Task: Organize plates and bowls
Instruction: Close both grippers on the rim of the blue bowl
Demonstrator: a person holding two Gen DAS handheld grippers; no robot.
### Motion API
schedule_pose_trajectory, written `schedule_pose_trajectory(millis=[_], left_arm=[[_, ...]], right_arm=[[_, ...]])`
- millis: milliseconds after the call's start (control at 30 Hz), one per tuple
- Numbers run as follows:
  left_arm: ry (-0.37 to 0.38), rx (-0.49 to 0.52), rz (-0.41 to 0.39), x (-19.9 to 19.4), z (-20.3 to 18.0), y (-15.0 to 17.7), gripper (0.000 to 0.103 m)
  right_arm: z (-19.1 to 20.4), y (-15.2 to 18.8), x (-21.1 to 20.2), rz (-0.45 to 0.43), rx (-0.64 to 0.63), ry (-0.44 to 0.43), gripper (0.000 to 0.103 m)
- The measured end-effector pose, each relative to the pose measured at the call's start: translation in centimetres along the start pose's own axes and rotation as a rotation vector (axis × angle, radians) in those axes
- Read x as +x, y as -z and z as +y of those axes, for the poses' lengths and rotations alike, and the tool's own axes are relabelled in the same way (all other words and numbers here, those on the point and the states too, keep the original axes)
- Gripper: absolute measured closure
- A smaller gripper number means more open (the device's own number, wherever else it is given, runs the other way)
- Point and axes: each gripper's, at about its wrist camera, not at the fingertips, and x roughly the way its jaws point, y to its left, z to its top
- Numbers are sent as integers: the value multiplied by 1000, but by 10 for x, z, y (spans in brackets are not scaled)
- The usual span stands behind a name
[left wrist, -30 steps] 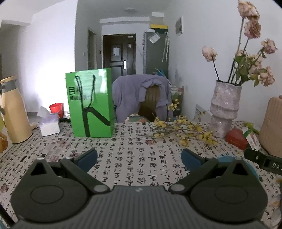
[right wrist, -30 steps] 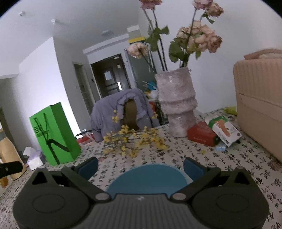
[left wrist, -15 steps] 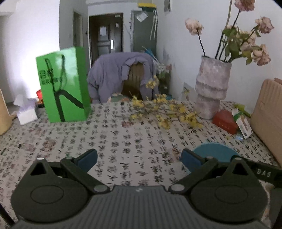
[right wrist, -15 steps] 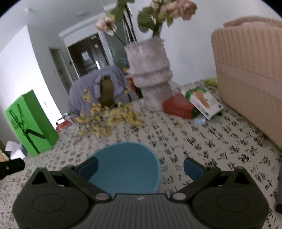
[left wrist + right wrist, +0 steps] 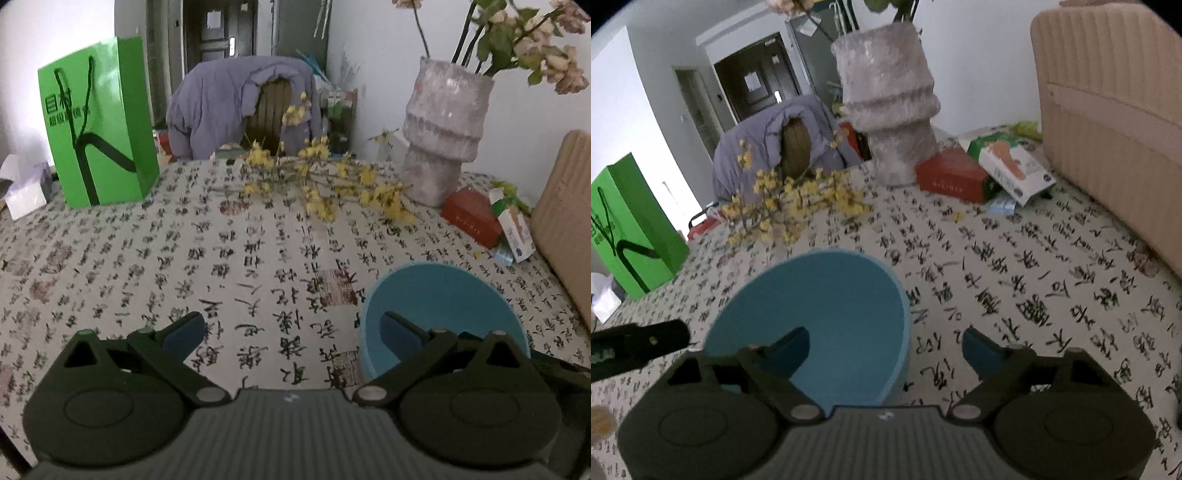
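Note:
A light blue bowl [image 5: 820, 310] stands upright on the calligraphy-print tablecloth [image 5: 1015, 280]. My right gripper [image 5: 884, 338] straddles its right wall, left finger inside the bowl and right finger outside. Its jaws are closing, and the pads stand clear of the wall. In the left wrist view the same bowl [image 5: 443, 306] sits at the lower right. My left gripper [image 5: 291, 332] is open, and its right finger [image 5: 399, 332] shows in front of the bowl's left rim. Nothing is gripped. A dark part of the left gripper [image 5: 639, 347] shows beside the bowl's left.
A green paper bag [image 5: 99, 129] stands at the far left. Yellow flower sprigs [image 5: 325, 184] lie mid-table before a grey vase [image 5: 439, 136]. A red box [image 5: 953, 177] and a white carton [image 5: 1012, 170] lie near a beige case [image 5: 1115, 122] at the right. A jacket-draped chair [image 5: 240, 103] stands behind.
Both grippers have tilted down and come closer to the blue bowl. The right gripper's left finger now sits inside it and its jaws have narrowed. The left gripper has shifted right toward the bowl.

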Motion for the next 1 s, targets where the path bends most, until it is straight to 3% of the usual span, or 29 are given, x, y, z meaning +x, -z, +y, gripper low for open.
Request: schedule_pose_trajectory(millis=[133,367,533,633,1000], left_arm=[[0,-10,36,14,-5,3,0],[3,-5,85,26,-12,8,25],[22,19,99,28,-19,11,34],[36,33,106,30,-24,15,46],[79,33,115,35,-31,21,91]], right_arm=[[2,2,2,12,-2,-13,34],[7,5,7,43,-29,2,53],[10,7,10,61,-55,30,59],[10,8,12,73,-58,29,67],[21,14,16,64,-113,58,75]])
